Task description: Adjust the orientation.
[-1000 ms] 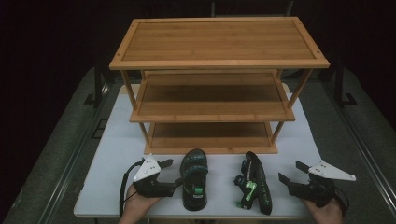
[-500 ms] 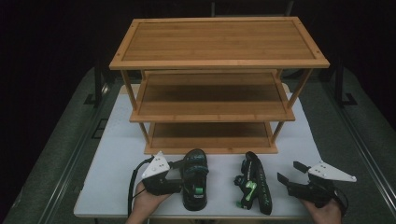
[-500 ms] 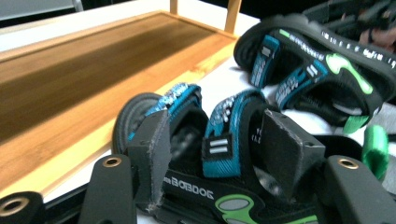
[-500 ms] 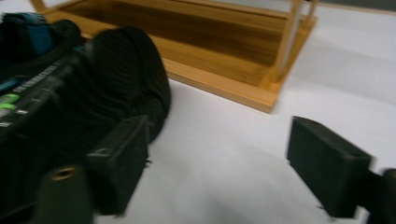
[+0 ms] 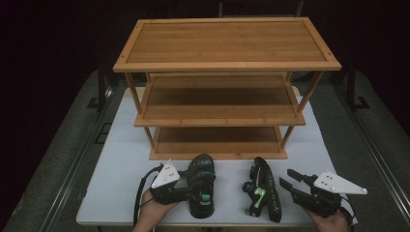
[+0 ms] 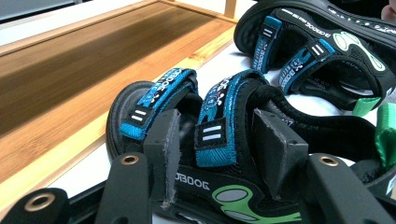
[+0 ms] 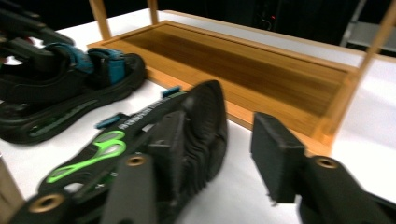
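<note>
Two black sandals with blue straps and green marks lie on the white table before a bamboo rack. The left sandal stands upright. My left gripper reaches in from its left side; its jaws have just been closing and straddle the middle strap, with a thin gap still showing at one pad. The right sandal lies on its side, sole toward my right gripper. That gripper's jaws have also just been closing but stand open, a little short of the sole, with nothing between them.
The three-tier bamboo rack stands just behind the sandals, its bottom shelf bare and close to the toes. The table's front edge runs just under both hands. Dark floor surrounds the table.
My left gripper slid right onto the left sandal and its jaws narrowed around the strap. My right gripper's jaws narrowed and it shifted slightly. Both sandals stayed put.
</note>
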The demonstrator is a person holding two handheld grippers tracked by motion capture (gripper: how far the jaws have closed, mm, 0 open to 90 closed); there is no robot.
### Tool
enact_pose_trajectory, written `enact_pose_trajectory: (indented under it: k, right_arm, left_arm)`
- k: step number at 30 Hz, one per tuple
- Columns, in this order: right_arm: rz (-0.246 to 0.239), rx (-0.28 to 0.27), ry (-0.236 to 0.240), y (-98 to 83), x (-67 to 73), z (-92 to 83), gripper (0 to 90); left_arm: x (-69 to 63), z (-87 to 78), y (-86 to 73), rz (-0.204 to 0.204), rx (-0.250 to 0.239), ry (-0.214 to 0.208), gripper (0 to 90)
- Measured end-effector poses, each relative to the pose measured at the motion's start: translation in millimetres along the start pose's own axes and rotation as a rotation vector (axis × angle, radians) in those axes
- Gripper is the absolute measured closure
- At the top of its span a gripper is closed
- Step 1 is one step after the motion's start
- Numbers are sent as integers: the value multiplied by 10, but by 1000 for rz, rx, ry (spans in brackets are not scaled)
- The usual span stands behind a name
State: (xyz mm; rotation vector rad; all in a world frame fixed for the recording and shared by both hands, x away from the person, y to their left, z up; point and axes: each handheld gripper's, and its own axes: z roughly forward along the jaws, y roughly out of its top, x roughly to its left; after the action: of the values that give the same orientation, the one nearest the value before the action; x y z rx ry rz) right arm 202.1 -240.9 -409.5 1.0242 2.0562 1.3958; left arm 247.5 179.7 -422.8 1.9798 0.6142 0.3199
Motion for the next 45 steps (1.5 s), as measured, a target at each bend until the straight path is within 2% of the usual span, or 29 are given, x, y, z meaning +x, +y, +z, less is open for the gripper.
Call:
enact_pose_trajectory:
  k: [1, 2, 3, 4, 5, 6, 10, 13, 18, 22, 29, 37, 38, 39, 40, 41, 42, 43, 45]
  right_arm:
    - [0, 0, 0, 0, 0, 0, 596]
    - [-14, -2, 15, 29, 55, 13, 652]
    - [-14, -2, 15, 29, 55, 13, 652]
    - [-26, -9, 32, 56, 107, 31, 708]
    - [-26, -9, 32, 56, 107, 31, 708]
    - [-36, -8, 48, 77, 161, 54, 783]
    - [-47, -12, 64, 106, 232, 80, 851]
    - [-62, 6, 75, 120, 275, 132, 876]
    - [-91, 53, 57, 91, 298, 205, 892]
    - [-96, 50, 56, 86, 287, 195, 893]
    - [-95, 42, 29, 63, 234, 120, 892]
    - [-64, 40, -21, 27, 126, 8, 880]
    - [-65, 42, -42, 16, 95, -22, 879]
    - [-65, 42, -42, 16, 95, -22, 879]
    - [-73, 53, -94, 5, 77, -58, 880]
    - [-73, 53, -94, 5, 77, -58, 880]
    - [-85, 43, -133, -3, 60, -99, 886]
    - [-64, 46, -132, -6, 33, -109, 887]
    - [-58, 56, -134, -15, 13, -105, 887]
  left_arm:
    - [-1, 1, 0, 1, 0, 2, 515]
    - [-1, 2, -1, 1, 0, 1, 513]
    - [-1, 4, -2, 0, -1, 0, 513]
    - [-2, 8, -4, 2, -2, -1, 508]
    - [-2, 8, -4, 2, -2, -1, 507]
    - [-3, 10, -5, 4, -2, 1, 507]
    - [-4, 14, -5, 3, -3, -3, 502]
    - [-5, 16, -6, 4, -3, -6, 495]
    - [-6, 15, -9, 2, -6, -7, 489]
    - [-4, 13, -11, 0, -7, -9, 484]
    - [-2, 3, -23, -1, -9, -12, 473]
    - [-3, 6, -25, 1, -11, -12, 471]
    - [-3, 5, -25, 2, -10, -12, 470]
    - [-3, 5, -25, 2, -10, -12, 470]
    - [-3, 5, -24, 2, -10, -12, 469]
    - [-3, 5, -24, 2, -10, -12, 469]
    - [-3, 4, -24, 2, -10, -12, 469]
    - [-1, 4, -25, 2, -10, -13, 470]
    - [1, 6, -25, 1, -10, -15, 470]
